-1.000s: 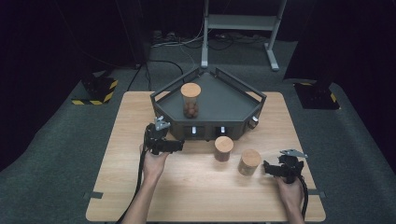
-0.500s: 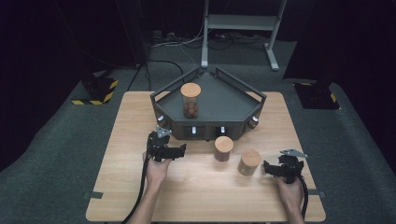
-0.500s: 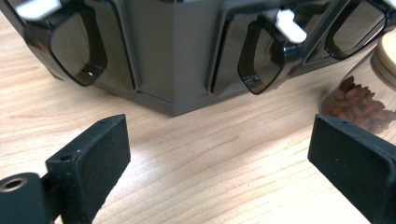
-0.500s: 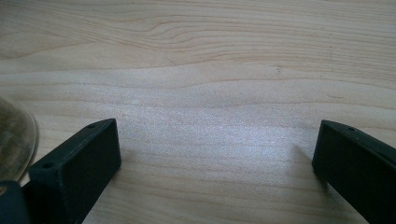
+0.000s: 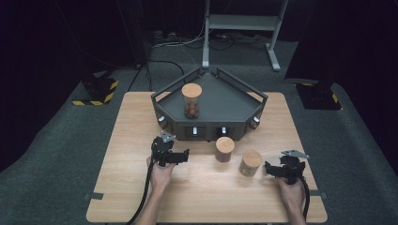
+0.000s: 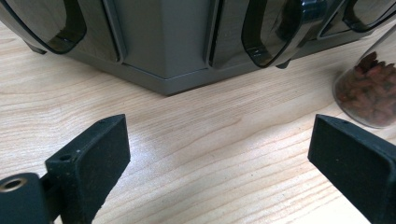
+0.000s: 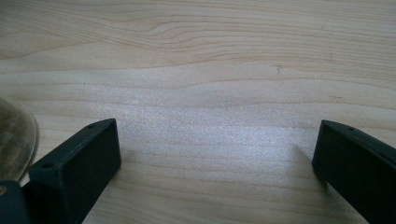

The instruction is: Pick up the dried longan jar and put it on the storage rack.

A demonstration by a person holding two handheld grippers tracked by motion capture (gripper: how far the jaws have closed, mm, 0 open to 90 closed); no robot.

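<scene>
High view: the left gripper [image 5: 184,156] rested low over the wooden surface [image 5: 117,197], fingers spread wide and holding nothing, aimed toward the dark-filled jar [image 5: 225,149], which stood just beside them to the right. The lighter jar [image 5: 250,162] stood next, near the right gripper [image 5: 268,168], whose fingers likewise gaped wide and held nothing.

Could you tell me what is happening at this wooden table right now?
A person holds a two-jaw gripper in each hand over the light wooden table. The left gripper is open and empty, beside the dark grey angular tray, where one cork-lidded glass jar stands. Two more cork-lidded jars wait on the table. The right gripper rests open near the second of these.
</scene>
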